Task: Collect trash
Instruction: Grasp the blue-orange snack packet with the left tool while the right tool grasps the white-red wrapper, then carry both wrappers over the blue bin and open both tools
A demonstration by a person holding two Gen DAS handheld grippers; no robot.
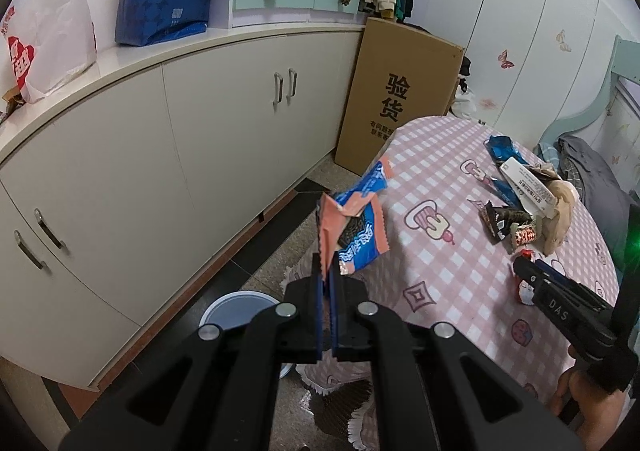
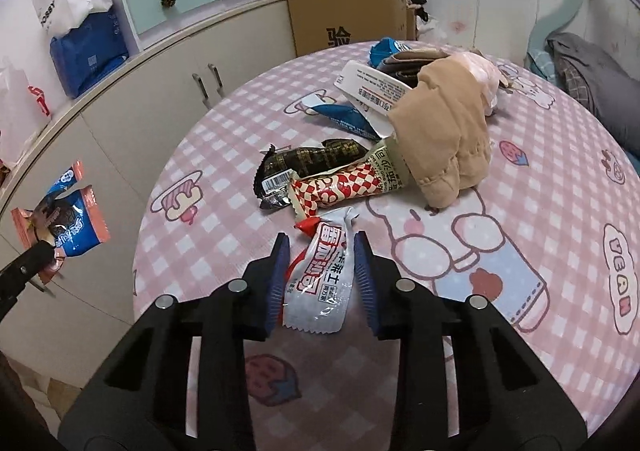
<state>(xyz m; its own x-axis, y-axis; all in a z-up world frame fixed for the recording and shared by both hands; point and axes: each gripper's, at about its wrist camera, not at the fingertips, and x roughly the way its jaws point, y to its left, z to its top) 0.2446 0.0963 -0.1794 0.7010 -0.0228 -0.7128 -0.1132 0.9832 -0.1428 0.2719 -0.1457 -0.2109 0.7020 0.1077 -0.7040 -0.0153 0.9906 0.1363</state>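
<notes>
Left gripper (image 1: 328, 279) is clamped on a blue-and-orange biscuit wrapper (image 1: 356, 223), held off the tabletop (image 2: 440, 271) edge above the floor bin (image 1: 236, 309); not yet dropped. Right gripper (image 2: 320, 263) straddles a white-and-red sachet (image 2: 320, 287) lying on the tabletop, pads not pressing. Several wrappers (image 2: 320, 171) remain uncollected.

Our left gripper (image 1: 327, 275) points downward, jaws clamped together (a wrapper pinched between the pads). Our right gripper (image 2: 322, 251) also angles down, its jaws apart; a hand (image 1: 580, 395) grips its handle.
</notes>
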